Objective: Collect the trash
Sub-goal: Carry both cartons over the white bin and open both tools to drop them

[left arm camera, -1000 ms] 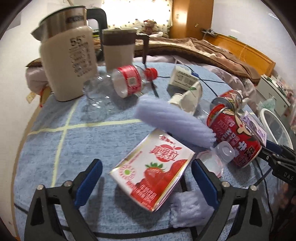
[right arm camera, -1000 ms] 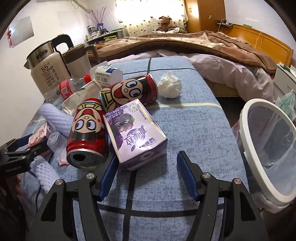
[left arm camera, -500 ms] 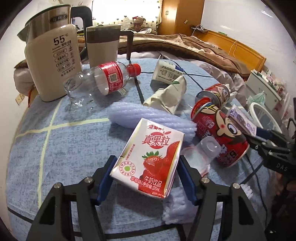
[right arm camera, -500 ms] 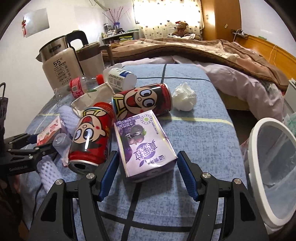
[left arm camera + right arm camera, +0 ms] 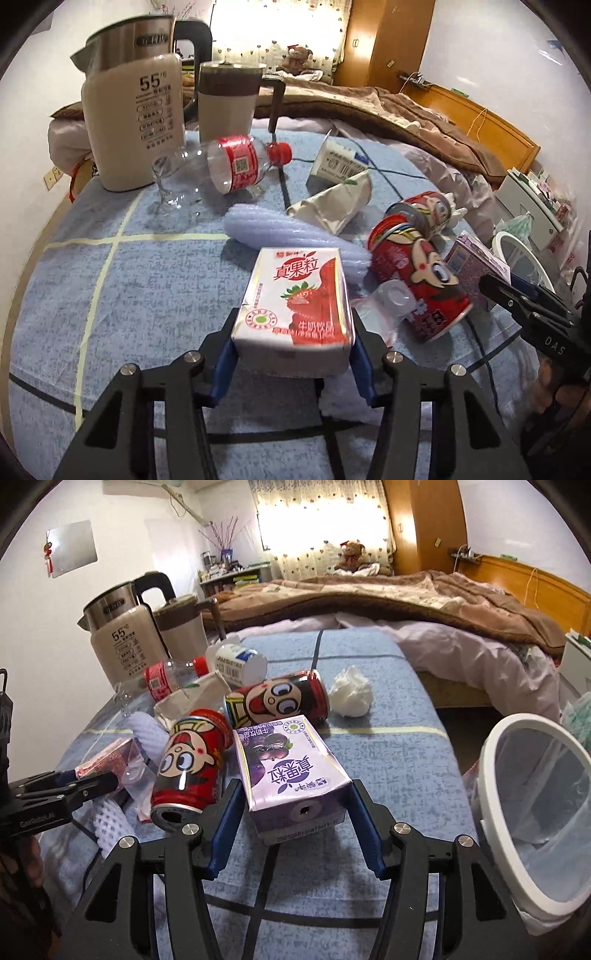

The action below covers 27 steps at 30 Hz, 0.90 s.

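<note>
Here the left gripper clamps the strawberry carton; the right gripper pinches the purple carton.

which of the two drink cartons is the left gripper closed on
The red strawberry carton, pinched between the left gripper pads. The purple carton sits between the right gripper fingers instead.
</note>
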{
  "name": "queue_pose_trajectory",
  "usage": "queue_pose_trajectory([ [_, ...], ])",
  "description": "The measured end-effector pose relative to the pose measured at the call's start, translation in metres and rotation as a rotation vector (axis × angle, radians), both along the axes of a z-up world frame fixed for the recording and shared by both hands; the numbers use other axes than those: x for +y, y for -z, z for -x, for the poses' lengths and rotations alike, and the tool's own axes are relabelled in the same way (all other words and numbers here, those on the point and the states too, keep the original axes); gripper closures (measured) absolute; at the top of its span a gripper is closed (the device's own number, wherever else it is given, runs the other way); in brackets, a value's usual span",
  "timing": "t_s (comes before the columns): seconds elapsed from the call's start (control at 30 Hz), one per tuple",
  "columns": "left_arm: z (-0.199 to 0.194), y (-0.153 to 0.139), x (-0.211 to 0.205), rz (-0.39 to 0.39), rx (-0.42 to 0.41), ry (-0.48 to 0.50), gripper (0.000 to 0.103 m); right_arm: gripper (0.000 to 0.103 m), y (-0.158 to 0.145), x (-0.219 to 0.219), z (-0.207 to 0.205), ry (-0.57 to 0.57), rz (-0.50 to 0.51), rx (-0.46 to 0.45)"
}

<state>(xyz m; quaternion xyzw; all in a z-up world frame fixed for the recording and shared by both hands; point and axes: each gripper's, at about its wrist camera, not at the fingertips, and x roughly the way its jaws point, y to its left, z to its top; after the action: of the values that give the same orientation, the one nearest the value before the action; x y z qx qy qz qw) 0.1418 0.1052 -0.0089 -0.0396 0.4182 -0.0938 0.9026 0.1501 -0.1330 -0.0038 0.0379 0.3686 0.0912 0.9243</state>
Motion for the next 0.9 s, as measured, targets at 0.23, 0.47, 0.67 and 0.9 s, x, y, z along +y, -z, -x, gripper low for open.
queue_pose_trajectory([
  [0.23, 0.016, -0.016, -0.009, 0.006, -0.055, -0.021, 0.048, 0.046, -0.017, -0.004, 0.022, 0.019, 0.056, -0.078],
  [0.47, 0.026, -0.030, -0.015, -0.001, -0.096, -0.046, 0.048, 0.046, -0.031, -0.013, 0.036, 0.041, 0.068, -0.132],
  [0.67, 0.036, -0.049, -0.037, -0.007, -0.150, -0.012, 0.048, 0.046, -0.043, -0.027, 0.050, 0.078, 0.088, -0.171],
  [0.9, 0.034, -0.061, -0.088, 0.001, -0.186, 0.081, 0.048, 0.046, -0.056, -0.060, 0.067, 0.169, 0.144, -0.201],
])
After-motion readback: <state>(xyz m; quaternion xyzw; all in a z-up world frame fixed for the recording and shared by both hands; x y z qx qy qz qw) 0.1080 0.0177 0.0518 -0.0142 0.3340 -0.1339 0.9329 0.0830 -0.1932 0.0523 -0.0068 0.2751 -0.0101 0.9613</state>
